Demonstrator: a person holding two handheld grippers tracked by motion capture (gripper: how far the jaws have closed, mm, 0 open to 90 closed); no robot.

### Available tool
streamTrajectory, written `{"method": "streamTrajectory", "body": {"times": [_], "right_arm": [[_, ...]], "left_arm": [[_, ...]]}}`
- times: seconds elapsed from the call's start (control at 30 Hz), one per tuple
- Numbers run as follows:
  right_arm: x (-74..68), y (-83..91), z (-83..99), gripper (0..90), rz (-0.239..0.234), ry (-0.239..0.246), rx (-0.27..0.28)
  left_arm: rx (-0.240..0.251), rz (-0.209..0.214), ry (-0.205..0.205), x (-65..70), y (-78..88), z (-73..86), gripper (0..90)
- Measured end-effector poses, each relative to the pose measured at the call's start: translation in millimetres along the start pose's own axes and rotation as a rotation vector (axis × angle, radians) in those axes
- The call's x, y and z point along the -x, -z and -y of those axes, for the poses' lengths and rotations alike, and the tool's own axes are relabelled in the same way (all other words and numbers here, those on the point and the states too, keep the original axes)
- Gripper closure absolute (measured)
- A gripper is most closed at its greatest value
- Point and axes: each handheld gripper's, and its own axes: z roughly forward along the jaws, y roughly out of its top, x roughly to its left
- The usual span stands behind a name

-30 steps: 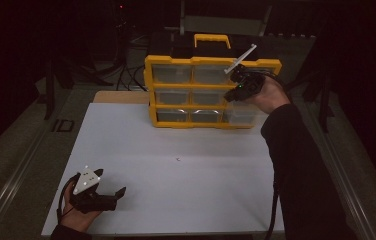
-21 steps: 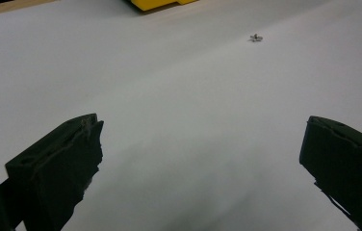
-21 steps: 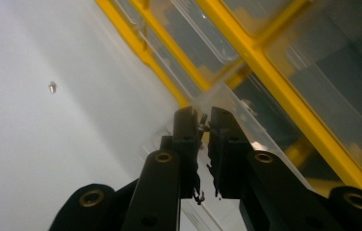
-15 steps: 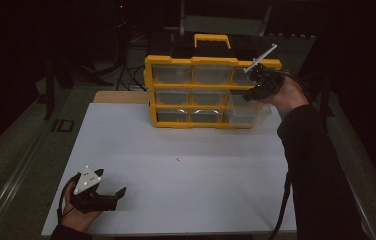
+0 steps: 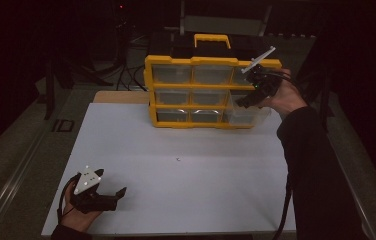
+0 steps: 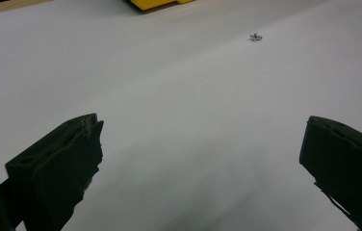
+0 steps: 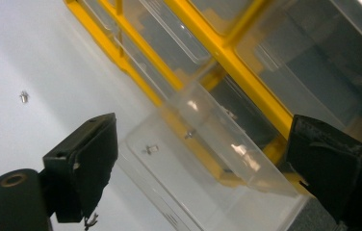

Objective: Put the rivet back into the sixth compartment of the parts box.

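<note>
A white tabletop (image 5: pixel 186 190) fills the lower frame; the dark room surrounds it. Left tongs (image 5: pixel 118 196) gape empty at lower left. Right tongs (image 5: pixel 243 100), jaws just opened, flank the pulled-out clear drawer (image 5: pixel 246 114) of the yellow organizer (image 5: pixel 196 62).

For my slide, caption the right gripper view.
Open right claw above a pulled-out clear drawer of the yellow organizer.

White table top (image 5: pixel 186 195) spans centre of high view, lower left to lower right. Strip of bare wood (image 5: pixel 121 97) along its far edge, upper left. Yellow drawer organiser (image 5: pixel 196 90) stands on far edge, upper centre; its lower right clear drawer (image 5: pixel 243 115) pulled out over table. Small metal screw (image 5: pixel 177 159) lies alone mid-frame, well apart from organiser. Left gripper (image 5: pixel 110 198) rests on table at lower left.
</note>
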Motion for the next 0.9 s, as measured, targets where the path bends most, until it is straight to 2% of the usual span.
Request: {"method": "streamTrajectory", "body": {"times": [0.2,0.33,0.47,0.9], "right_arm": [[-10.3,-4.7,-8.0,11.0,-0.024,0.031,0.012],[-24.5,-12.2,-18.8,11.1,-0.054,0.075,0.019],[-36.4,-20.3,-27.5,11.2,-0.081,0.09,0.021],[-80.9,-51.7,-52.0,11.4,-0.142,0.193,-0.012]], "left_arm": [[0.0,0.0,0.001,-0.1,0.3,0.0,1.7],[0.001,0.0,0.0,-0.1,0.3,-0.1,1.7],[0.001,0.001,0.002,-0.1,0.3,0.0,1.7],[0.001,0.001,-0.002,-0.6,0.7,-0.1,1.7]]}}
